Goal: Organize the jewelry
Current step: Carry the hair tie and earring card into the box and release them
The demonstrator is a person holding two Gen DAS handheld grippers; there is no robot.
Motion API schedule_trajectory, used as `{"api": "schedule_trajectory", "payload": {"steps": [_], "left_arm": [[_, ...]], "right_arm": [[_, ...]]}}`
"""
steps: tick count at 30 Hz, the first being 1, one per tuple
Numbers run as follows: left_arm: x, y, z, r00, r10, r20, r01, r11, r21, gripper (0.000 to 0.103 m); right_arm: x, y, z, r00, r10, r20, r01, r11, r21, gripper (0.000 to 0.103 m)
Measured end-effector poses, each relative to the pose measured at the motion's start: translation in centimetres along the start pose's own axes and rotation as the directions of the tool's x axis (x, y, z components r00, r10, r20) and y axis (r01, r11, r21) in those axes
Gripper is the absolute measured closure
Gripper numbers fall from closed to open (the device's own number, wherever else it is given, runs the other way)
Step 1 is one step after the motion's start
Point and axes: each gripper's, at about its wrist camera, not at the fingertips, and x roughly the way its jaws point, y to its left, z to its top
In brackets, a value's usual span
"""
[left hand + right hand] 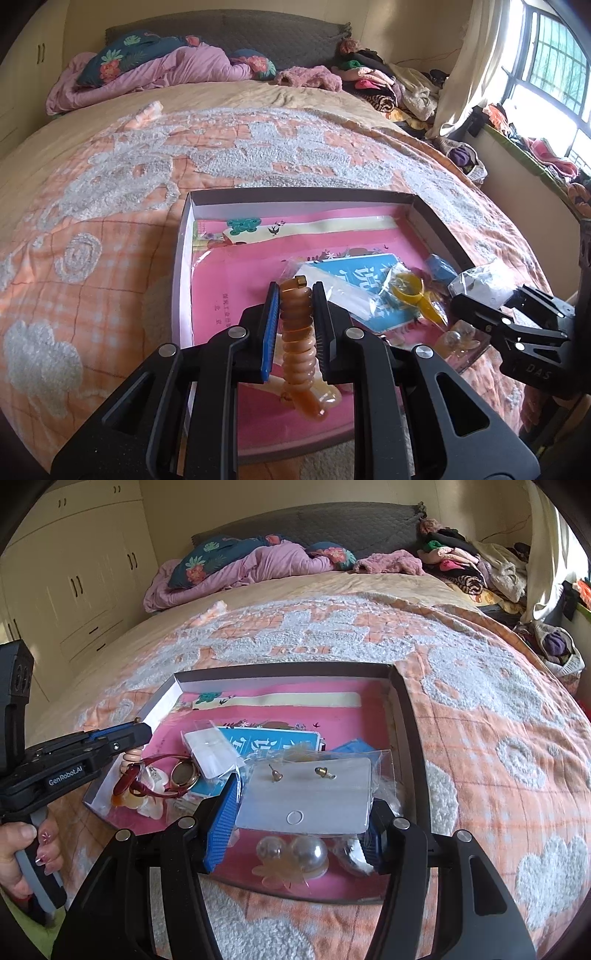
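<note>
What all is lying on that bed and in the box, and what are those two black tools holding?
Box: one, shallow, dark rim, pink lining, on the bedspread.
Bedspread: one, orange check with white tufts.
Coiled band: one, amber, between the left tool's fingers.
Earring card: one, clear bag with two small studs, between the right tool's fingers.
Blue booklet: one, inside the box.
Pearl clip: one, two clear beads on a pale flower, box's near edge.
Pillows and quilt: floral navy, lilac, at the headboard.
Clothes pile: mixed, far right.
Left gripper: black, closed on the band.
Right gripper: black, closed on the card.
</note>
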Motion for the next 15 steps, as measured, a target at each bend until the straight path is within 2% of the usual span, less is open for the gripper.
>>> {"api": "schedule_trajectory", "payload": {"steps": [6, 15], "left_arm": [[0.5, 0.0, -0.4, 1.000, -0.002, -0.011, 0.003, 1.000, 0.013, 0.092], [0.6, -0.2, -0.4, 1.000, -0.004, -0.011, 0.005, 1.000, 0.012, 0.092]], "right_arm": [[1.3, 0.4, 0.1, 0.999, 0.030, -0.036, -0.029, 1.000, 0.011, 0.046], [1.3, 0.3, -0.7, 0.997, 0.058, -0.051, -0.056, 0.998, 0.035, 0.036]]}}
